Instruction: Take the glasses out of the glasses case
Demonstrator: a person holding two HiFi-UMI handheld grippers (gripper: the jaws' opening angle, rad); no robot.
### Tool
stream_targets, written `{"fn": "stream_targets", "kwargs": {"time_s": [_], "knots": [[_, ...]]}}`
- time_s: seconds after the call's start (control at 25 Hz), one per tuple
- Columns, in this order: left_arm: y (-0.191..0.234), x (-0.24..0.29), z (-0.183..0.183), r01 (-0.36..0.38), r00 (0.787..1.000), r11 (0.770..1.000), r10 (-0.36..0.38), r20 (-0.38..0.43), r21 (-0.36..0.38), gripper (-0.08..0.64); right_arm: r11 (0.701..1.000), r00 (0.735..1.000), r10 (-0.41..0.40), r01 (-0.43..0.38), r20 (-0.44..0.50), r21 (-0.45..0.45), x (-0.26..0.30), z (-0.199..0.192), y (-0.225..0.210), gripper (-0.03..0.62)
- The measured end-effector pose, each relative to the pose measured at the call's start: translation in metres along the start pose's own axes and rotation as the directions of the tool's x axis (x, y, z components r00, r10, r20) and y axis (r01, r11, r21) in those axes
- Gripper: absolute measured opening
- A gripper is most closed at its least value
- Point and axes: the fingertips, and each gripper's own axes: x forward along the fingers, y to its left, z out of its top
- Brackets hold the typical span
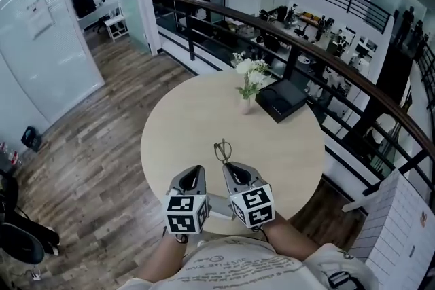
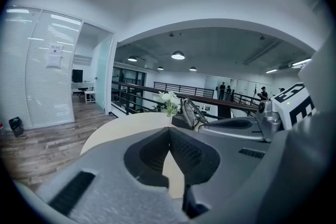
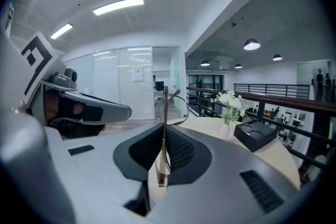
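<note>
Over the near edge of the round table (image 1: 183,132), the right gripper (image 3: 164,126) pinches the glasses (image 3: 166,107) by one temple, lenses toward the table's middle. Just beside it, the left gripper (image 2: 169,129) has its jaws pressed together, empty. A flower vase (image 1: 246,104) stands on the table's far side.

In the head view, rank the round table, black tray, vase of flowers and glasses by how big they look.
1. round table
2. black tray and vase of flowers, about alike
3. glasses, smallest
</note>
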Motion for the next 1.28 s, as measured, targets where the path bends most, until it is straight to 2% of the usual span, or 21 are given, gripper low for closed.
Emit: {"fn": "stream_targets", "kwargs": {"time_s": [0.16, 0.4, 0.56, 1.28], "knots": [[-0.001, 0.004, 0.007, 0.011, 1.0, 1.0, -0.011, 0.008, 0.009, 0.012, 0.997, 0.997, -0.077, 0.078, 0.031, -0.003, -0.002, 0.012, -0.013, 0.028], [-0.002, 0.008, 0.005, 0.016, 1.0, 1.0, -0.016, 0.004, 0.007, 0.013, 0.992, 0.987, -0.123, 0.119, 0.104, 0.041, -0.01, 0.029, -0.024, 0.026], [-0.002, 0.008, 0.004, 0.016, 1.0, 1.0, -0.016, 0.0, 0.01, 0.013, 0.991, 0.982, -0.13, 0.124, 0.135, 0.052, -0.013, 0.037, -0.026, 0.026], [-0.001, 0.007, 0.002, -0.009, 1.0, 1.0, 0.009, -0.007, -0.002, 0.012, 0.992, 0.981, -0.113, 0.105, 0.154, 0.063, -0.021, 0.039, -0.028, 0.026]]}}
